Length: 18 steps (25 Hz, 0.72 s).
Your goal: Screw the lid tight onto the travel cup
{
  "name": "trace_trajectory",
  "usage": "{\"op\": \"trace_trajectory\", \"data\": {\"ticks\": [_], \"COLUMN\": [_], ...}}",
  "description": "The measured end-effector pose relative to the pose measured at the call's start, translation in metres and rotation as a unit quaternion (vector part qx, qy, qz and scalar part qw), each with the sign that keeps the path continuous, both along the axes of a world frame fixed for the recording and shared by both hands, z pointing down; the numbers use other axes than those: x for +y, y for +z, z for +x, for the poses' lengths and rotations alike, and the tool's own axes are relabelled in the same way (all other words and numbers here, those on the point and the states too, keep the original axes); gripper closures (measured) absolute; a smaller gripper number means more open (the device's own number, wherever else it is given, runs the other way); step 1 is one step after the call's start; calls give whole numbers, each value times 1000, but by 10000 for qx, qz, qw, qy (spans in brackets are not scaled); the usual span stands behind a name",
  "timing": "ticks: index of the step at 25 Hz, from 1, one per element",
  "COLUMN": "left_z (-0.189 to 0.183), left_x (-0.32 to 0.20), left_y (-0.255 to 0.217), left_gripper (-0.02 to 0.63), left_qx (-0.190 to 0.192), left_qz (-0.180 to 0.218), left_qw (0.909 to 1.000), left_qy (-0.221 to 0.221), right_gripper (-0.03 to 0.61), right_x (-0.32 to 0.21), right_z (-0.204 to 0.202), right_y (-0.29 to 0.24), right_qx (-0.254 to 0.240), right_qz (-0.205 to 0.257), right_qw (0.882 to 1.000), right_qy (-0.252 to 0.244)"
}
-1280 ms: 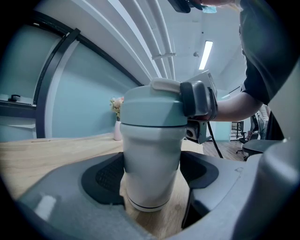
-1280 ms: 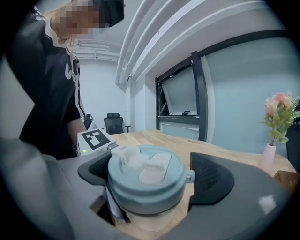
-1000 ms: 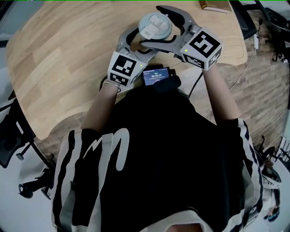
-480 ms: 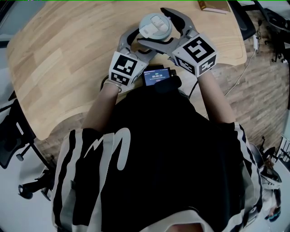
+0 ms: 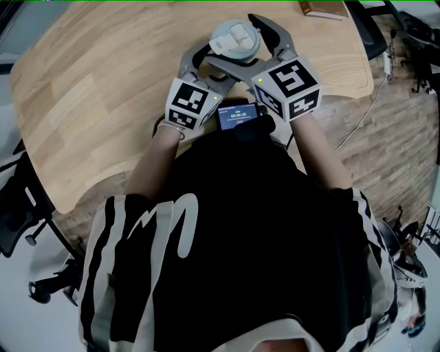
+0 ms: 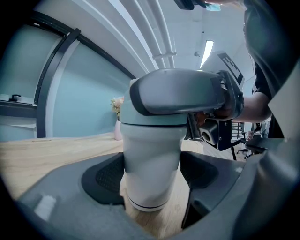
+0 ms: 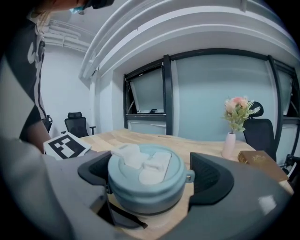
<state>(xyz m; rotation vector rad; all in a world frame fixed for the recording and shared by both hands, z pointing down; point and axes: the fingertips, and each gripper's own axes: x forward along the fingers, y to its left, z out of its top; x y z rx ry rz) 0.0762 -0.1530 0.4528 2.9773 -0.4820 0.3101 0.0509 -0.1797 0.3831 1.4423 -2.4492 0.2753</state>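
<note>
A pale blue-grey travel cup (image 6: 150,159) stands upright on the wooden table (image 5: 103,89), close to the person. Its lid (image 5: 236,36) with a white flip tab sits on top. My left gripper (image 6: 152,180) is shut on the cup's body, one pad on each side low down. My right gripper (image 7: 147,180) comes in higher from the right, and its jaws are shut around the lid (image 7: 146,176). In the head view the right gripper (image 5: 240,42) crosses over the left gripper (image 5: 206,63), hiding the left one's near jaw.
A small device with a lit screen (image 5: 237,115) lies at the table's near edge between the two marker cubes. A brown book (image 5: 323,8) lies at the far edge, and a pink vase of flowers (image 7: 234,126) stands beyond it. Office chairs stand around the table.
The right gripper's marker cube has swung clockwise around the lid, toward the person, as seen from above. The left gripper and the cup have stayed in place.
</note>
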Motion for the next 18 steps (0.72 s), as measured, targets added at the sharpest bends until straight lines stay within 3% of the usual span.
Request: {"op": "trace_trajectory", "data": {"ticks": [18], "left_z": [-5], "left_x": [-1], "left_y": [-3], "left_gripper": [232], "left_qx": [45], "left_qz": [-54], "left_qw": [10000], "left_qy": [-42], "right_gripper": [72], "right_x": [-4], "right_z": [0], "right_y": [2], "right_qx": [113], "right_qz": [-158], "right_qw": [9965], "right_qy": [818]}}
